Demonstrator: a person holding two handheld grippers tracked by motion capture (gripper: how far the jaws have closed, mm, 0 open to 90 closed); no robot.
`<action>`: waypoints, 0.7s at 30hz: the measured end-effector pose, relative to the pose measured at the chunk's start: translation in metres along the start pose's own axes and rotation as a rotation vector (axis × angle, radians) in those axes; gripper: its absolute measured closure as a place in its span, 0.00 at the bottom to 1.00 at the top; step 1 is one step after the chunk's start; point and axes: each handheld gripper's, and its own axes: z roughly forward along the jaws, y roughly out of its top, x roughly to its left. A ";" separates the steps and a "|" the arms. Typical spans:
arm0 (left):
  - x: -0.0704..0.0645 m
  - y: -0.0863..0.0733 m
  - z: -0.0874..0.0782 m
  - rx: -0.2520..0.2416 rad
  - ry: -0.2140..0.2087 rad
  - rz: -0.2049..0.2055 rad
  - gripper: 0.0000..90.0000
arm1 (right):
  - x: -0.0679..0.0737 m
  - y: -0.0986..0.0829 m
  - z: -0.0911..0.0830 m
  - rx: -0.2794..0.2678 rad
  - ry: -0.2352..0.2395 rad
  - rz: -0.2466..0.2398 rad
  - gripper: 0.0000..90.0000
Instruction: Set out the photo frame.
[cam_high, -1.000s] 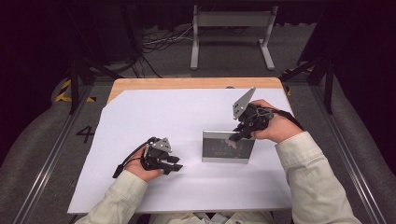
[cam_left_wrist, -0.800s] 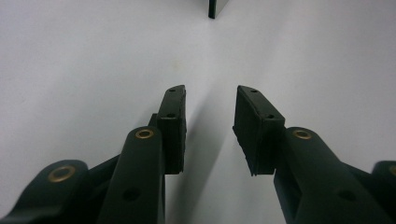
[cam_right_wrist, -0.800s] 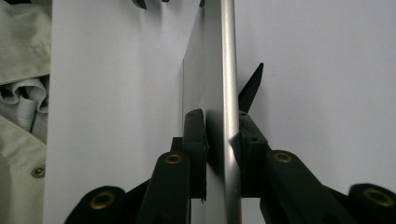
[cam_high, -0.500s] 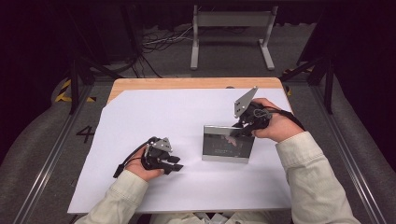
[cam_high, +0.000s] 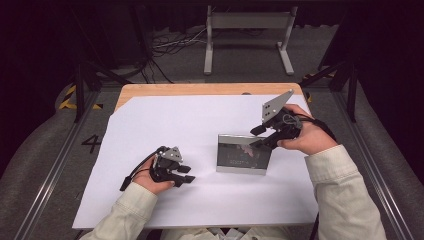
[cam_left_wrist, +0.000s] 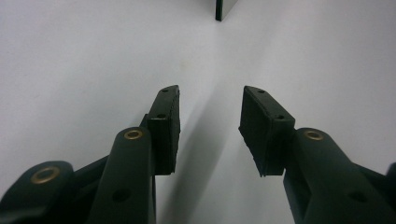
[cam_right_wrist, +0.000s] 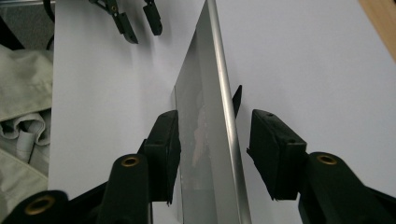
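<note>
Frame (cam_high: 241, 155) upright, long axis left-right | right gripper (cam_right_wrist: 212, 140) jaws astride top edge, unclosed | left gripper (cam_left_wrist: 208, 126) jaws wide, empty

Lab recording rig, white-covered table (cam_high: 200, 120), floor cables (cam_high: 170, 45), metal rails (cam_high: 45, 175)

A dark "4" (cam_high: 91, 144) was marked on the grey floor, well off to the outer side of the left gripper (cam_high: 186, 174); nothing else was legible.

Silver-framed rectangular panel (cam_high: 243, 154) stands right of centre on white-covered surface (cam_high: 165, 120); right claw (cam_high: 259, 137) astride its right end, left claw (cam_high: 186, 174) left, apart.
</note>
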 end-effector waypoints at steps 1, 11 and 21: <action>0.000 0.000 -0.001 -0.002 0.001 0.000 0.64 | 0.000 -0.001 -0.003 -0.012 -0.009 0.007 0.57; 0.000 -0.003 -0.005 -0.013 0.014 0.000 0.62 | 0.006 -0.013 -0.027 -0.062 -0.074 0.057 0.54; 0.002 -0.004 -0.005 -0.016 0.015 -0.007 0.62 | 0.010 -0.028 -0.044 -0.080 -0.107 0.086 0.53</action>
